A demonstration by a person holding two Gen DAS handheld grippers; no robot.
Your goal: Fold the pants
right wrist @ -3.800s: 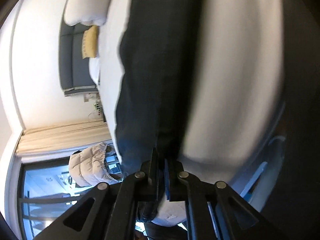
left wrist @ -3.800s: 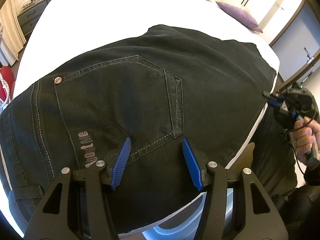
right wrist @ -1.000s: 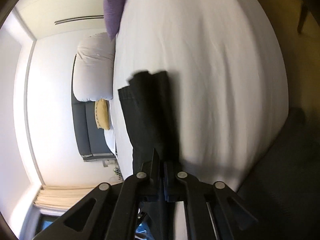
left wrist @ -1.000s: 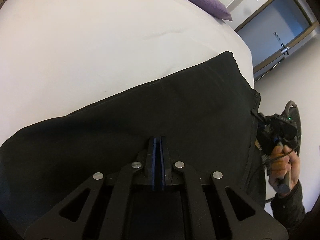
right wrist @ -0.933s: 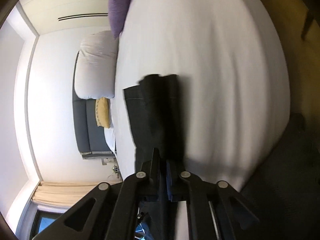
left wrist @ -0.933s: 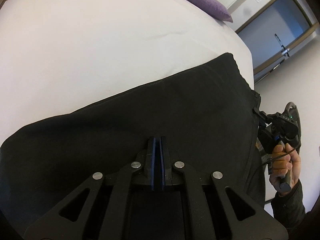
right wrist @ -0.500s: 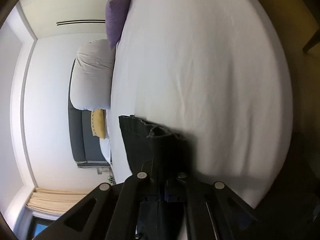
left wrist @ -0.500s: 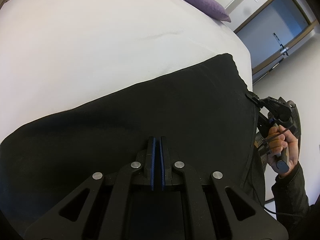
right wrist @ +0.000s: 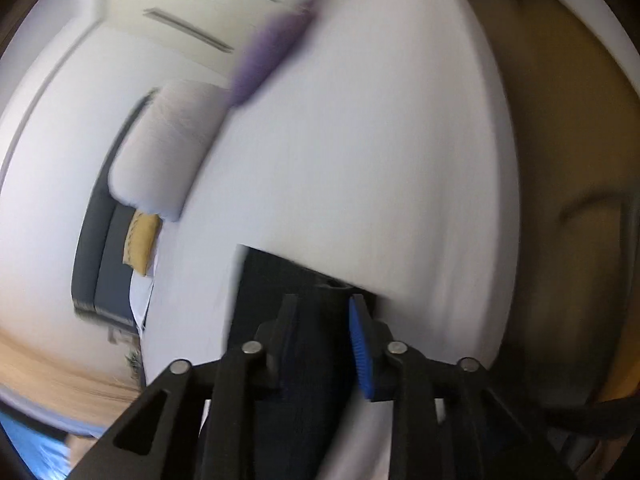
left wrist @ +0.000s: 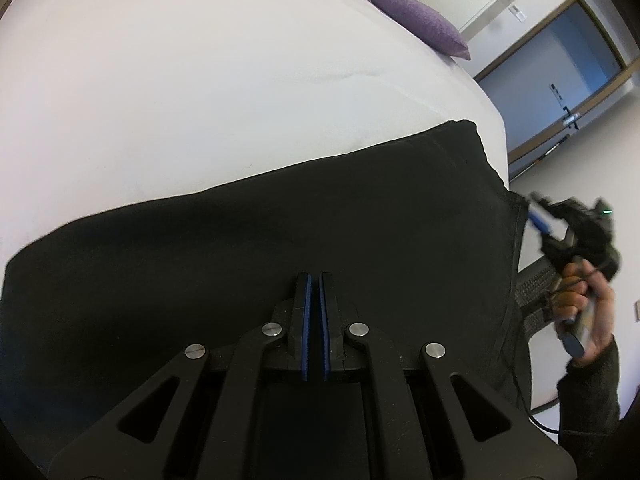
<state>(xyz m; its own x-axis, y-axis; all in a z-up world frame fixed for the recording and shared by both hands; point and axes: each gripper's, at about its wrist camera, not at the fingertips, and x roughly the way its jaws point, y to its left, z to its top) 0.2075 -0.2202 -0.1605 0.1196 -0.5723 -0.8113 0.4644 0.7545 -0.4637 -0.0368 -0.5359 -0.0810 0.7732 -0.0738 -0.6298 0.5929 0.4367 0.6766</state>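
**Black pants folded at the bed's near edge, right claw just opened**

The left wrist view shows the black pants (left wrist: 280,248) lying as a flat folded band on the white bed (left wrist: 200,100), along its near edge, with 1 end reaching the right-hand edge and hanging a little over it. The left claw (left wrist: 314,280) sits low over the middle of the band with its 2 blue pads (left wrist: 306,320) drawn almost together, closed; the view does not make clear whether any fabric is pinched between them. Only this view shows the right hand (left wrist: 588,308) off the bed's right edge, wrapped round the handle of the right claw (left wrist: 540,220), with a dark sleeve (left wrist: 592,392) below it and a blue door (left wrist: 560,72) behind.

The right wrist view is blurred. It shows the right claw (right wrist: 320,312) with its jaws apart, having just been opening, and the end of the pants (right wrist: 304,280) lying between the fingers without the 1 visible blue pad (right wrist: 360,356) pressing on it. Only this view shows a white pillow (right wrist: 160,152), a yellow cushion (right wrist: 140,240) and a grey headboard (right wrist: 96,248) at the far end of the bed. A purple cushion (left wrist: 416,20) appears in both views.

No writing or label can be read on the pants in either view.
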